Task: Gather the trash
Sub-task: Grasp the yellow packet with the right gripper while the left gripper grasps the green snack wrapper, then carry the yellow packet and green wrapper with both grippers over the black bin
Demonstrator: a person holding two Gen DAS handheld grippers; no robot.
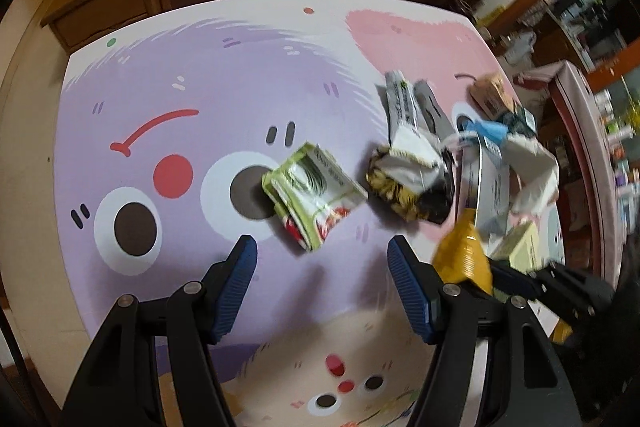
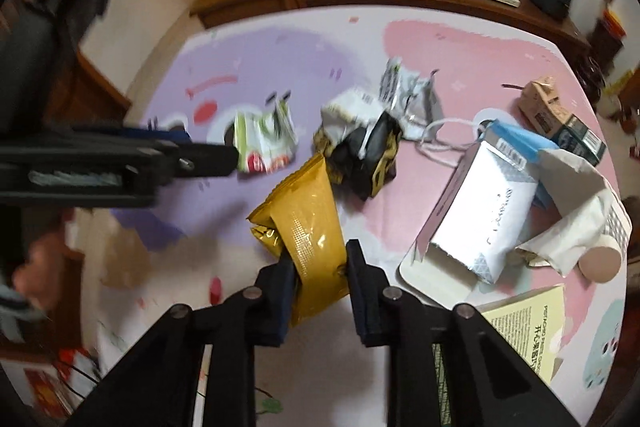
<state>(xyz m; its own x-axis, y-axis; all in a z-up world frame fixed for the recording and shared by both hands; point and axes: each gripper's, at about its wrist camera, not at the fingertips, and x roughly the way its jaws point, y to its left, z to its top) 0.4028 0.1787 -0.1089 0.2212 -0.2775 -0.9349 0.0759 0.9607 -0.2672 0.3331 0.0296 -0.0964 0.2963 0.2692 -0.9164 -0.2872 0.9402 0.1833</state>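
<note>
The yellow wrapper (image 2: 306, 223) is a creased foil packet, tilted up off the mat (image 2: 460, 39). Beyond it lie a green-and-white packet (image 2: 264, 143) to its left and a crumpled black-and-gold bag (image 2: 368, 155) near its upper end. A torn silver-white box (image 2: 480, 223) lies to its right, with crumpled white paper (image 2: 576, 223) touching that box.

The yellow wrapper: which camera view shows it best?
The right wrist view: the yellow wrapper shows almost whole, pinched between the right gripper fingers. The left wrist view shows only part of it, blurred.
</note>
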